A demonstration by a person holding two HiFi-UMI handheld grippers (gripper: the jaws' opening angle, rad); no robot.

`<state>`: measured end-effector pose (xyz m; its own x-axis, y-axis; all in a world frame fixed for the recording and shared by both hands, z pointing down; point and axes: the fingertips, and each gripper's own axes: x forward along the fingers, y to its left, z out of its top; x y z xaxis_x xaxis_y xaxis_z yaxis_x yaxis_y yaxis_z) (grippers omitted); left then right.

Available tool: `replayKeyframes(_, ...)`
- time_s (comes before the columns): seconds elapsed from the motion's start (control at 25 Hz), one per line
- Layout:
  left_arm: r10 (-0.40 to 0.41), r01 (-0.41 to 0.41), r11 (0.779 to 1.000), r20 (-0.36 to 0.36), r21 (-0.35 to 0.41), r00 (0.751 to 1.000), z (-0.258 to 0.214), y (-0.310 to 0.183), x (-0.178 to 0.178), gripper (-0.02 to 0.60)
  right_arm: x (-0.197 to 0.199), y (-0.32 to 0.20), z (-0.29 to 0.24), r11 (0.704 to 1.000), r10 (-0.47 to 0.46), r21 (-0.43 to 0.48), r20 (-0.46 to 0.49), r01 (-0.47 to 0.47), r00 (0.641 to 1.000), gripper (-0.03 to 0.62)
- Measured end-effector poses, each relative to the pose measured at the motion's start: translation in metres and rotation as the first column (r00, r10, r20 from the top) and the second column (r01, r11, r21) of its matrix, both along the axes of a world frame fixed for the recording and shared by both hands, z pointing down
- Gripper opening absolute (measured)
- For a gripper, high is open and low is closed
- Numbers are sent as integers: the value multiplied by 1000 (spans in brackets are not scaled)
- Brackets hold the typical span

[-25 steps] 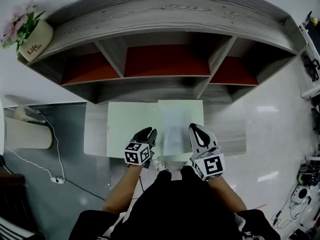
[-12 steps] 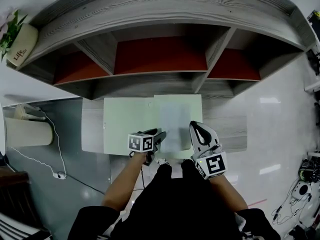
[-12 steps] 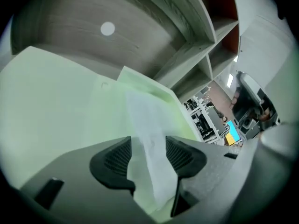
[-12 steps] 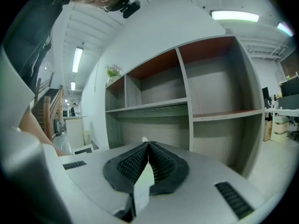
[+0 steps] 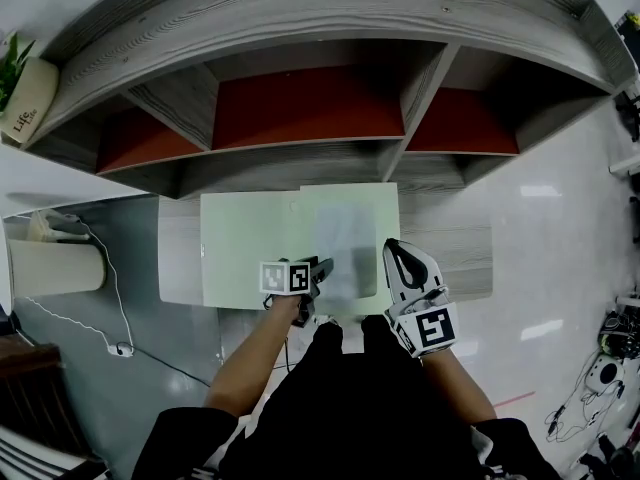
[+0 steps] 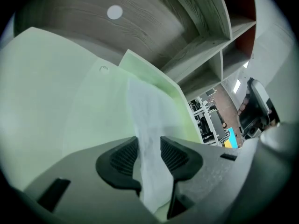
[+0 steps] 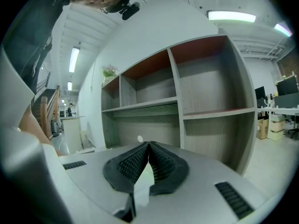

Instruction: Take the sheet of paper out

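A pale green folder (image 5: 250,243) lies open on the grey desk (image 5: 450,258), its right leaf (image 5: 380,203) lifted. A thin white sheet of paper (image 5: 345,248) lies on that side. My left gripper (image 5: 312,273) is at the sheet's near left edge. In the left gripper view the sheet (image 6: 147,120) runs up between its jaws (image 6: 149,155), which have just been closing; a gap still shows and the pads do not press it. My right gripper (image 5: 398,263) is shut on the folder's right leaf, whose pale edge (image 7: 144,183) sticks out between the closed pads (image 7: 161,164).
A grey shelf unit (image 5: 310,108) with red-backed compartments stands right behind the desk. A potted plant (image 5: 25,93) sits at the far left. A cream cylinder (image 5: 50,266) and a white cable (image 5: 110,348) lie on the floor to the left.
My left gripper has dropped, rolled and come forward to the sheet's near edge, so the paper now stands between its jaws. The right gripper has hardly shifted and keeps its hold.
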<state>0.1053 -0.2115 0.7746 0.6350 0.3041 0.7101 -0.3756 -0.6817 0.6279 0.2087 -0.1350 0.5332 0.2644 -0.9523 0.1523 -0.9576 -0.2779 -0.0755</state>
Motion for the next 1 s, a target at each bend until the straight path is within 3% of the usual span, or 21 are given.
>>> replayKeyframes(0.28, -28, 26, 999, 61, 28, 998, 12, -2, -1, 14, 5, 4, 2, 1000, 11, -5, 2, -11, 1000, 21)
replayKeyframes(0.84, -47, 45, 998, 38, 52, 998, -3, -16, -6, 7, -3, -1, 2, 1000, 3, 1, 19, -4, 1000, 21)
replayKeyframes(1.0, -52, 53, 999, -58, 4, 997, 10, -20, -6, 7, -9, -5, 2, 1000, -11, 4, 21, 11, 1000, 21)
